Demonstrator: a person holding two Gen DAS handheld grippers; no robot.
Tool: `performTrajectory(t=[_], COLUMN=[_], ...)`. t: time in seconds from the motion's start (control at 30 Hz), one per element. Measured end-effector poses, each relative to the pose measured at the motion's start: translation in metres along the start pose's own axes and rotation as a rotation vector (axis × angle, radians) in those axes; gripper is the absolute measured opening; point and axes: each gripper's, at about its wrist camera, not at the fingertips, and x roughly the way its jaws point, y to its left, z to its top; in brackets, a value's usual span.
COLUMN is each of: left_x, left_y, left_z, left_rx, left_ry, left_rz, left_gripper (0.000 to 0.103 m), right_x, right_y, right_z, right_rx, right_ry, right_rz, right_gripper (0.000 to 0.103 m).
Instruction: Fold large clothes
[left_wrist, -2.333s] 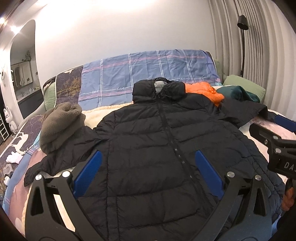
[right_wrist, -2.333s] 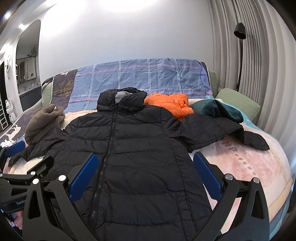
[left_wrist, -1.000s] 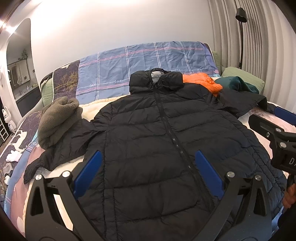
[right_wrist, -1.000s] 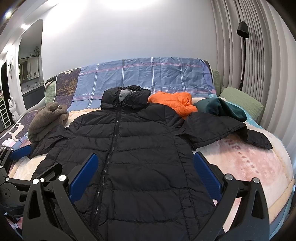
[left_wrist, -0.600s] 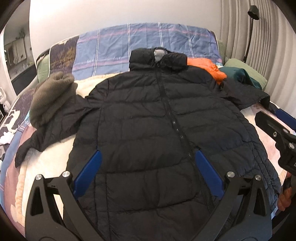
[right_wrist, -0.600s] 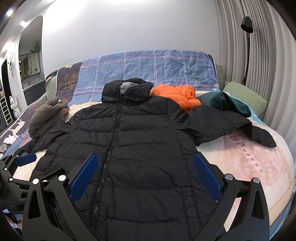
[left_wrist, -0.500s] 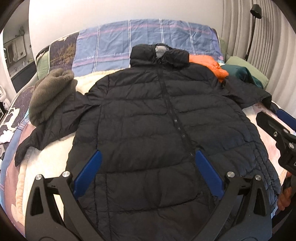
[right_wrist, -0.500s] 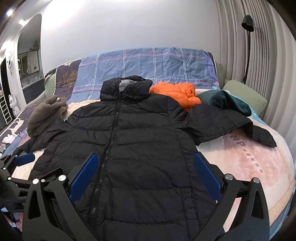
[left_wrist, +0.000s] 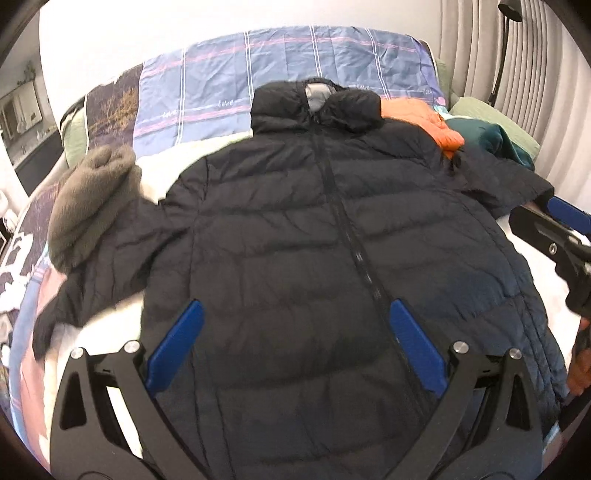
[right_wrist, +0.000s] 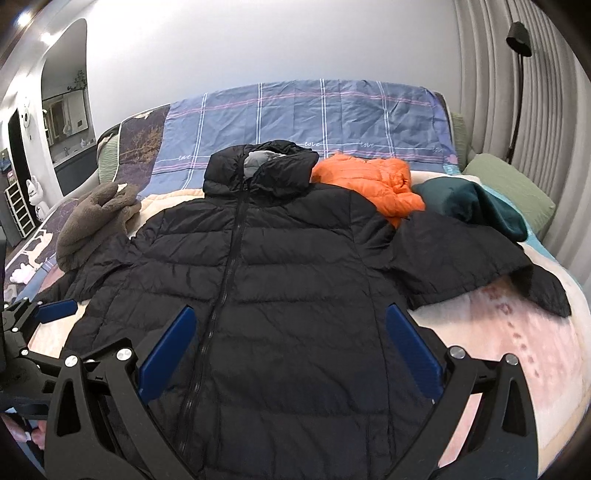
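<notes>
Black puffer jacket (right_wrist: 280, 280) lies flat, zipped, sleeves spread wide

Ahead of me a plain white wall (right_wrist: 258, 48) rises behind the bed (right_wrist: 554, 350). Ribbed pale curtains (right_wrist: 546, 110) and a black floor lamp (right_wrist: 519, 44) stand right; an arched mirror alcove (right_wrist: 62, 110) sits far left.

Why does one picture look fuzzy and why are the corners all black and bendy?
Left wrist view: the black jacket and brown fleece look smeared, probably motion blur. Right wrist view: sharper; the jacket's quilting shows clearly. Both views: the fisheye lens curves the bed and blacks out the corners.
</notes>
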Motion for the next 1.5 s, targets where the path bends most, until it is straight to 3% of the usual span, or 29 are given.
performTrajectory(t=[0.1, 0.33, 0.5, 0.63, 0.73, 0.8, 0.9, 0.93, 0.97, 1.03, 1.07, 1.1, 1.2, 1.37, 1.43, 1.5], left_x=[0.010, 0.074, 0.140, 0.187, 0.231, 0.254, 0.271, 0.272, 0.273, 0.272, 0.271, 0.267, 0.237, 0.150, 0.114, 0.086], left_y=[0.013, 0.045, 0.078, 0.099, 0.109, 0.109, 0.112, 0.112, 0.112, 0.106, 0.102, 0.097, 0.085, 0.093, 0.099, 0.109], left_z=[0.029, 0.128, 0.210, 0.262, 0.286, 0.293, 0.304, 0.306, 0.310, 0.313, 0.312, 0.310, 0.304, 0.271, 0.243, 0.209], left_rx=[-0.013, -0.017, -0.116, -0.190, -0.258, -0.278, -0.317, -0.320, -0.318, -0.305, -0.289, -0.262, -0.174, -0.172, -0.147, -0.115], left_ry=[-0.051, -0.068, -0.027, -0.031, 0.029, 0.066, 0.068, 0.062, 0.053, 0.064, 0.080, 0.086, 0.029, -0.124, -0.175, -0.203], left_rz=[-0.064, -0.055, -0.101, -0.103, -0.145, -0.134, -0.171, -0.186, -0.210, -0.300, -0.358, -0.371, -0.353, -0.473, -0.509, -0.529], left_gripper=[0.101, 0.099, 0.098, 0.098, 0.098, 0.098, 0.097, 0.096, 0.086, 0.053, 0.028, 0.022, 0.015, 0.015, 0.019, 0.036], right_x=[0.020, 0.094, 0.185, 0.260, 0.303, 0.325, 0.343, 0.343, 0.345, 0.349, 0.347, 0.340, 0.298, 0.192, 0.155, 0.121], right_y=[-0.009, -0.025, -0.057, -0.081, -0.088, -0.089, -0.081, -0.078, -0.072, -0.066, -0.066, -0.064, -0.055, -0.042, -0.038, -0.038], right_z=[0.022, 0.096, 0.171, 0.218, 0.226, 0.228, 0.236, 0.239, 0.244, 0.248, 0.249, 0.250, 0.254, 0.232, 0.208, 0.174], right_rx=[0.014, -0.060, 0.090, 0.259, 0.357, 0.404, 0.371, 0.350, 0.317, 0.306, 0.313, 0.308, 0.244, 0.031, -0.058, -0.130], right_ry=[0.001, -0.005, 0.117, 0.196, 0.237, 0.271, 0.273, 0.259, 0.253, 0.272, 0.266, 0.241, 0.115, -0.063, -0.091, -0.083], right_rz=[0.030, 0.062, 0.194, 0.216, 0.222, 0.244, 0.211, 0.202, 0.235, 0.335, 0.350, 0.359, 0.380, 0.466, 0.500, 0.511], right_gripper=[0.101, 0.084, 0.084, 0.085, 0.085, 0.085, 0.080, 0.071, 0.062, 0.018, 0.012, 0.007, 0.005, 0.004, 0.004, 0.004])
